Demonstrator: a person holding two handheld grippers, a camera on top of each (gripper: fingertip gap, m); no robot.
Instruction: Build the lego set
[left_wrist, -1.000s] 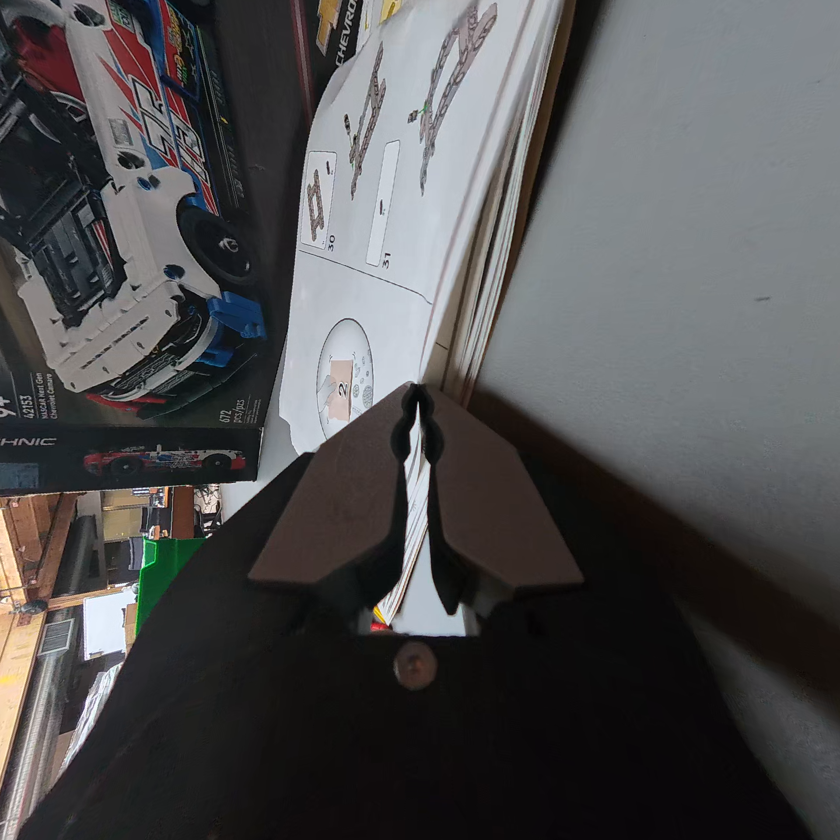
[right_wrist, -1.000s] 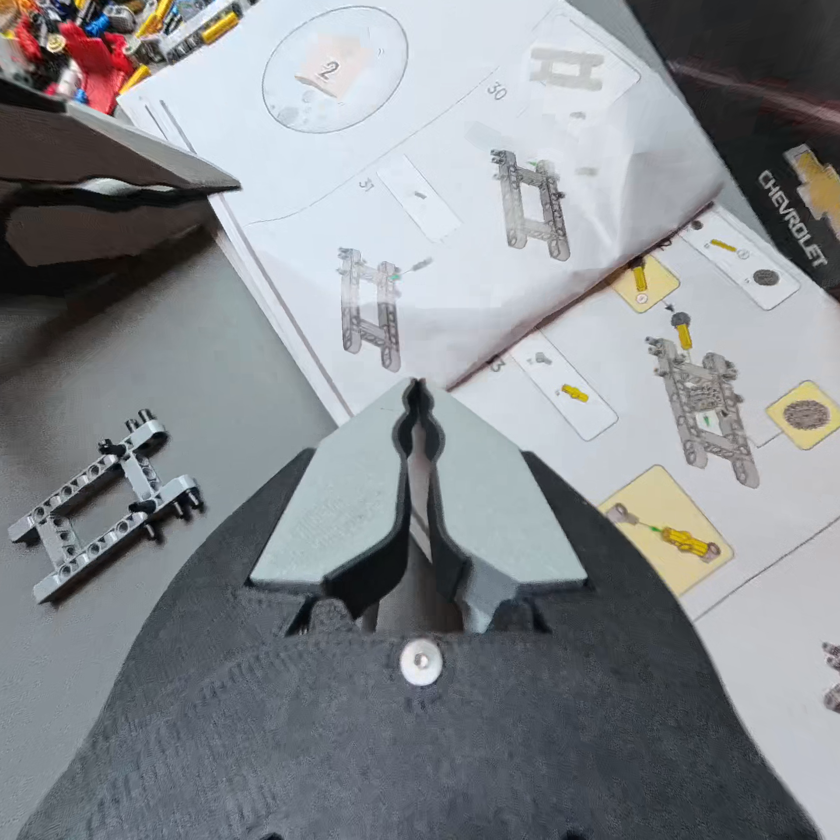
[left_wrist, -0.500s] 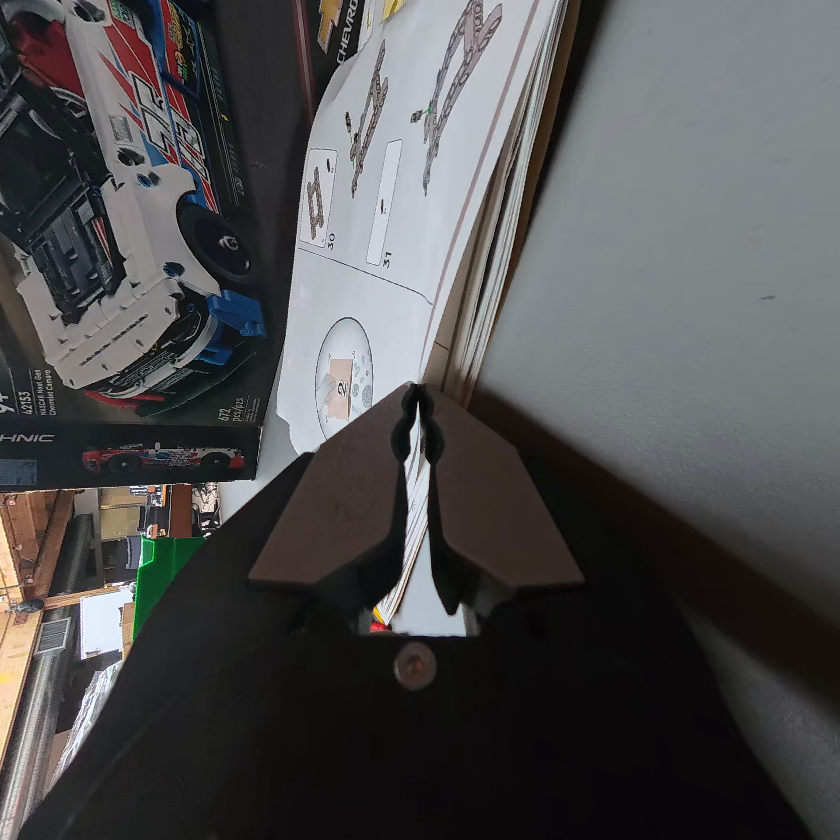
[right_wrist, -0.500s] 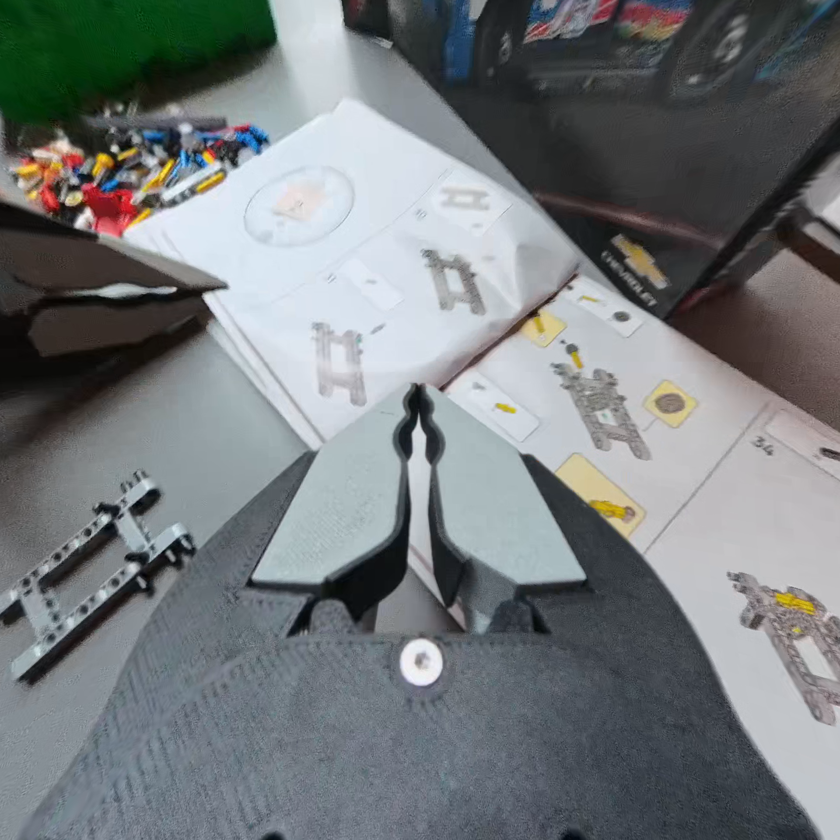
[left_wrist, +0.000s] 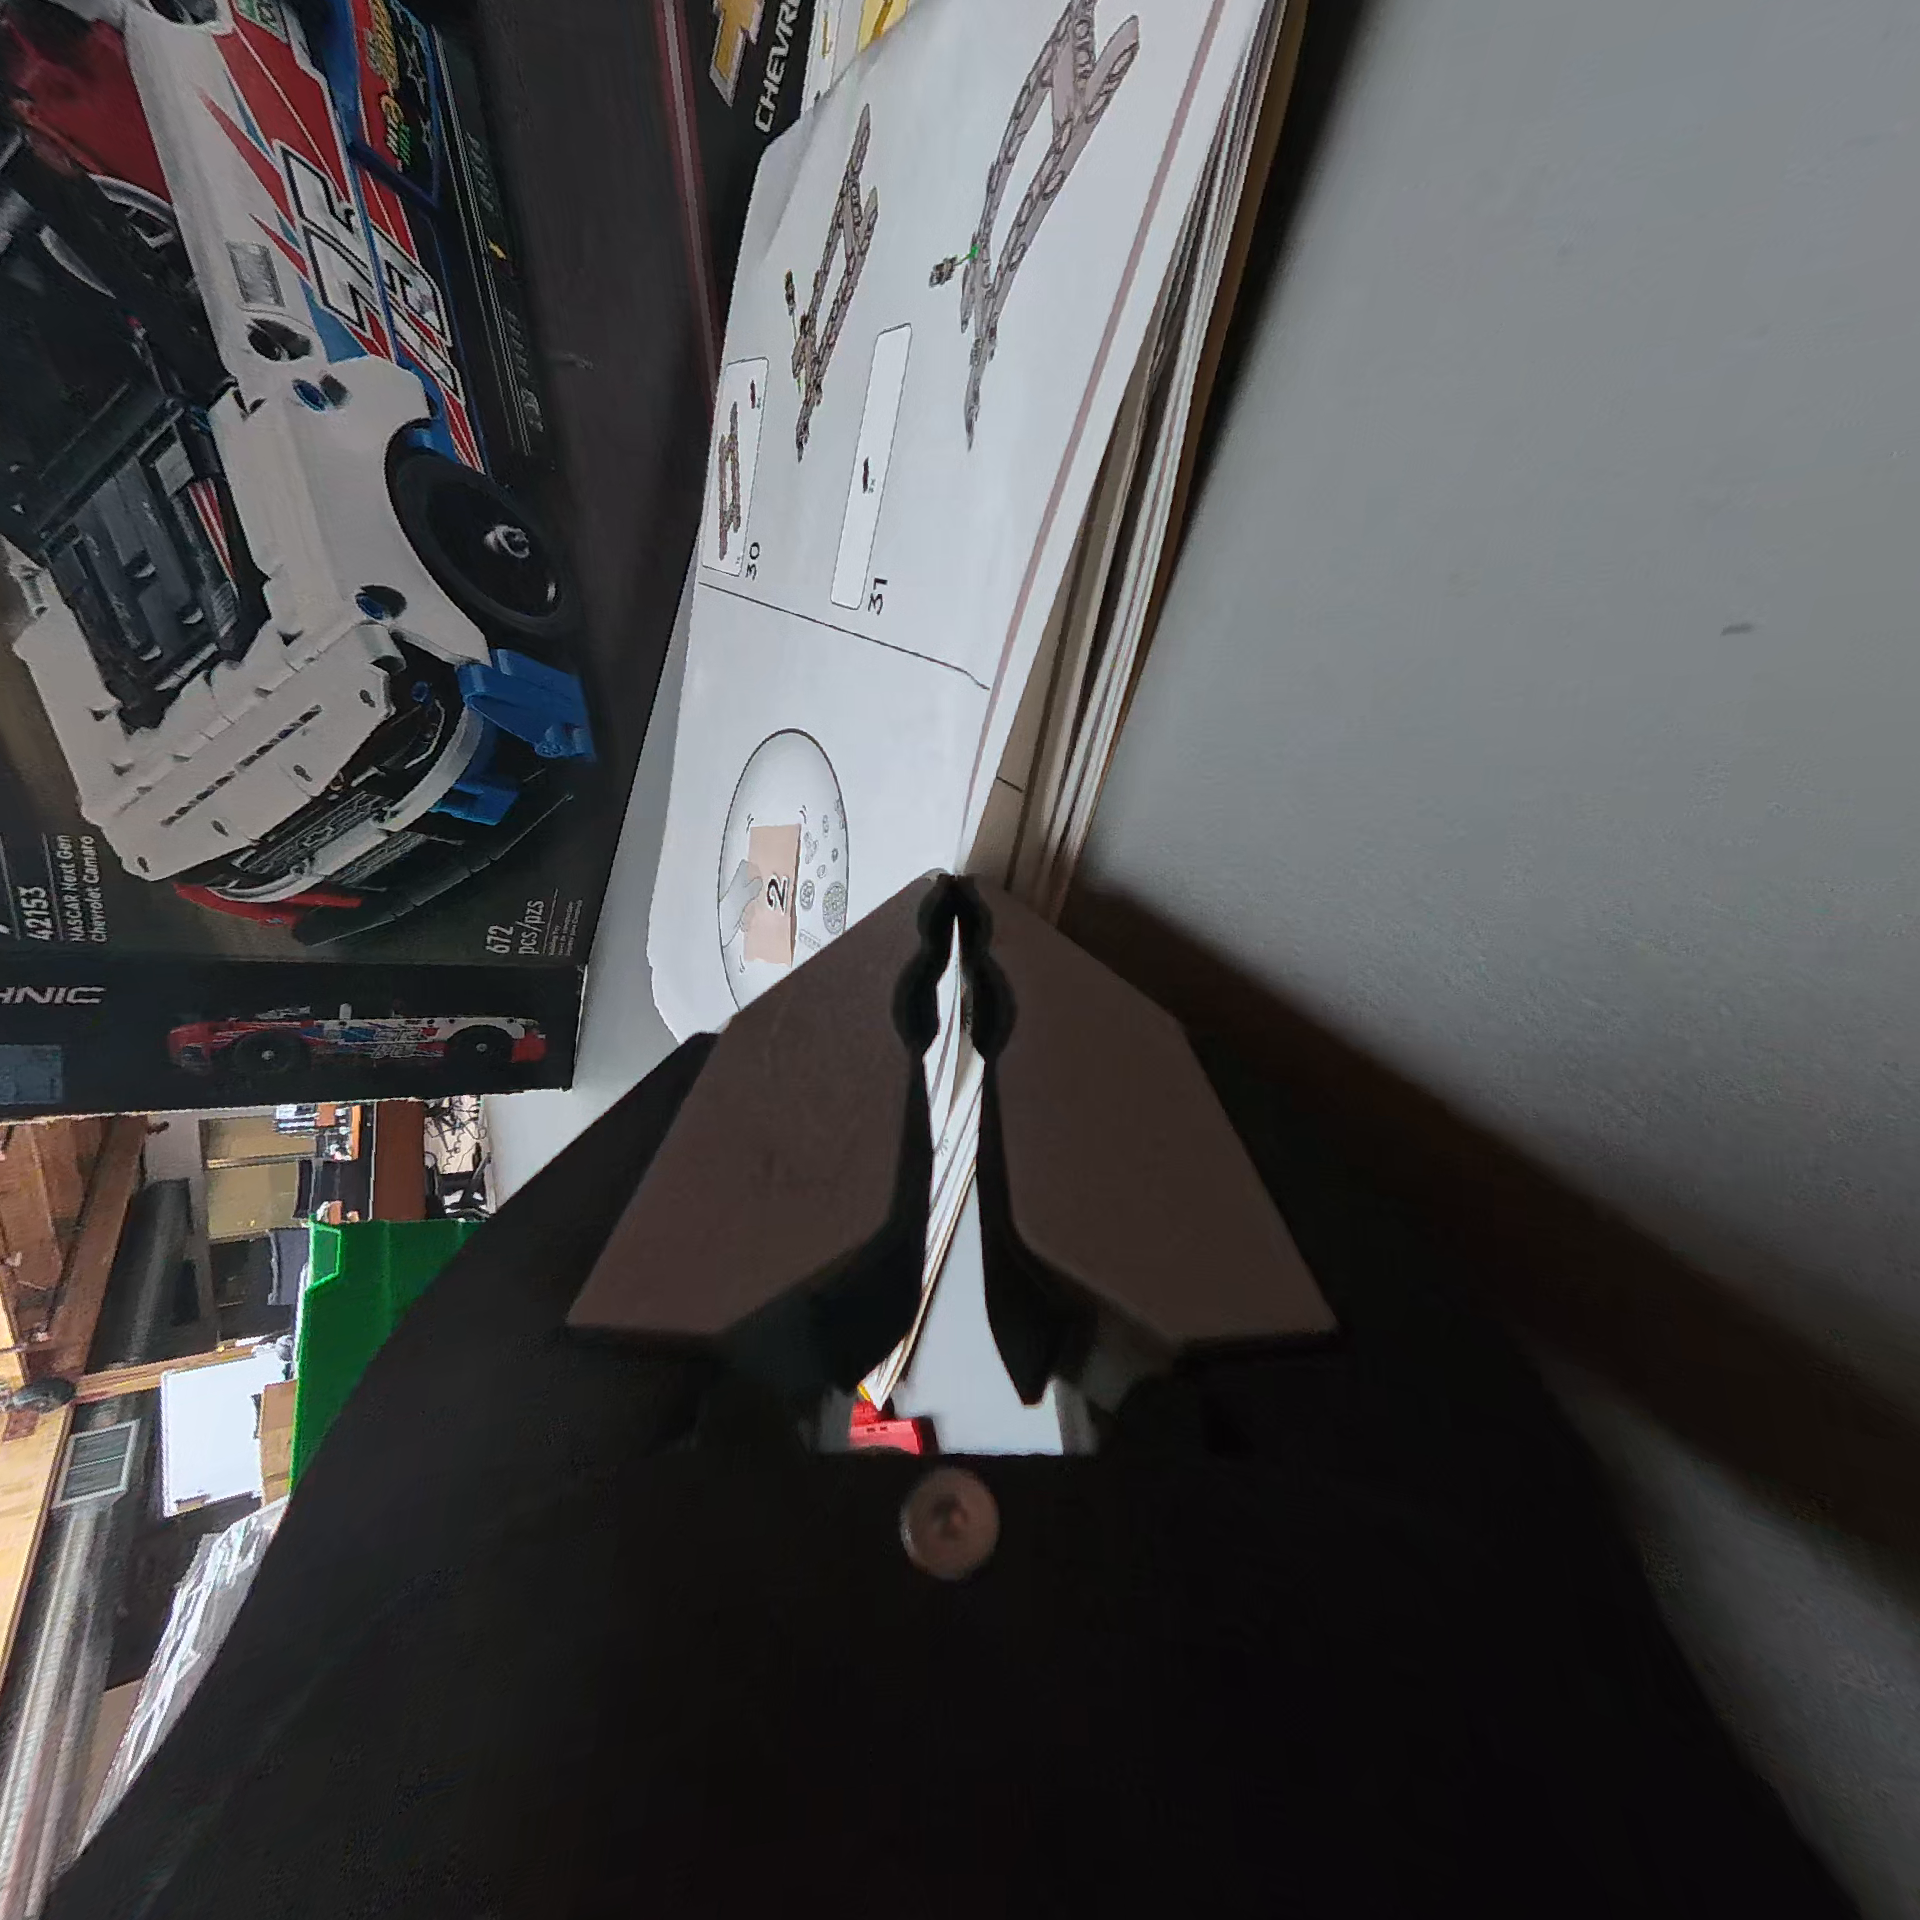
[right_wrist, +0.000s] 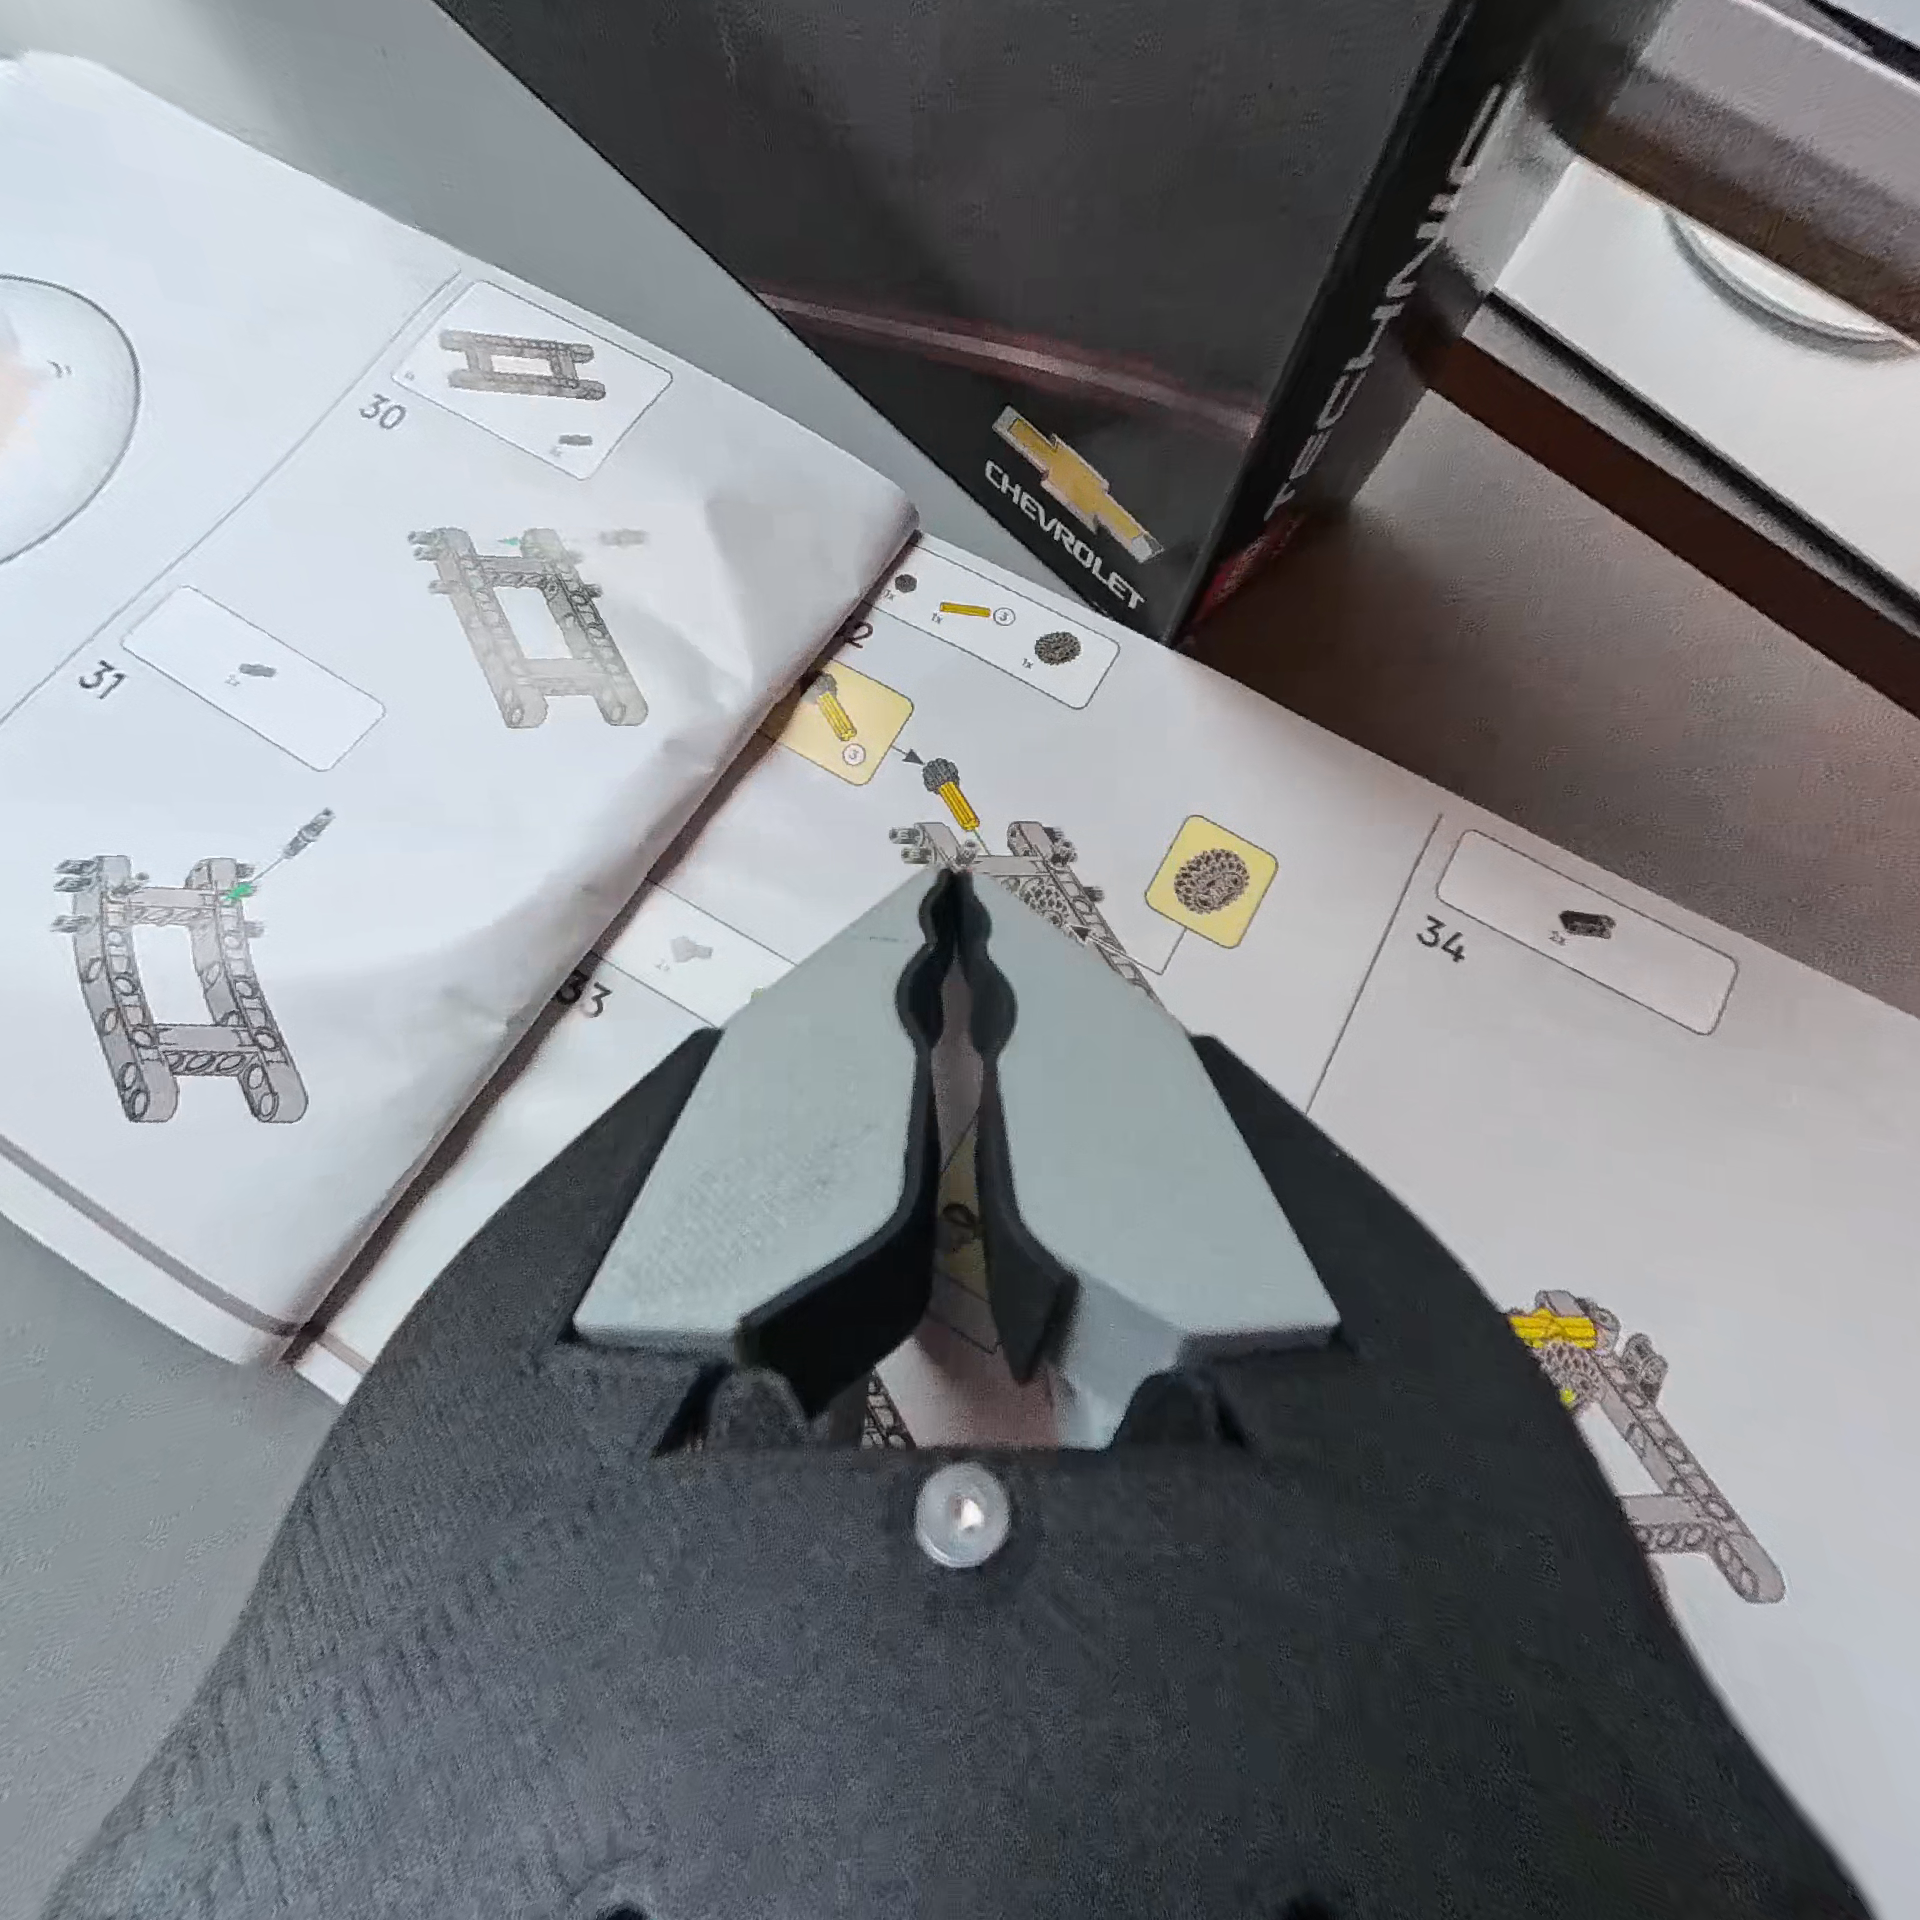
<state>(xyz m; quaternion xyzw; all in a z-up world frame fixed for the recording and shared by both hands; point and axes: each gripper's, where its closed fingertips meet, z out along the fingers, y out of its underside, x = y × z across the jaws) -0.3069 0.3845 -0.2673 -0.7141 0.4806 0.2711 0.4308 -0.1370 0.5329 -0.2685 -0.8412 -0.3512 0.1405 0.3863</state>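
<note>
The open instruction booklet (right_wrist: 312, 623) lies on the grey table (right_wrist: 83, 1455). My right gripper (right_wrist: 948, 878) is shut and empty, hovering over the booklet's right-hand page near a drawing of a grey frame. My left gripper (left_wrist: 948, 883) lies on its side at the booklet's near edge. Its jaws are closed, and pages of the booklet (left_wrist: 914, 499) run through the gap between them, so it seems shut on those pages. No loose brick or built part shows in the right wrist view.
The black set box (right_wrist: 987, 208) with a race car picture stands just behind the booklet; it also shows in the left wrist view (left_wrist: 260, 520). A green bin (left_wrist: 364, 1278) sits beyond it. A red piece (left_wrist: 888, 1434) shows behind the left fingers.
My right gripper has swung right and forward over the booklet, still shut. The grey frame assembly, the loose-parts pile and the left gripper have left its view. The left gripper has barely moved.
</note>
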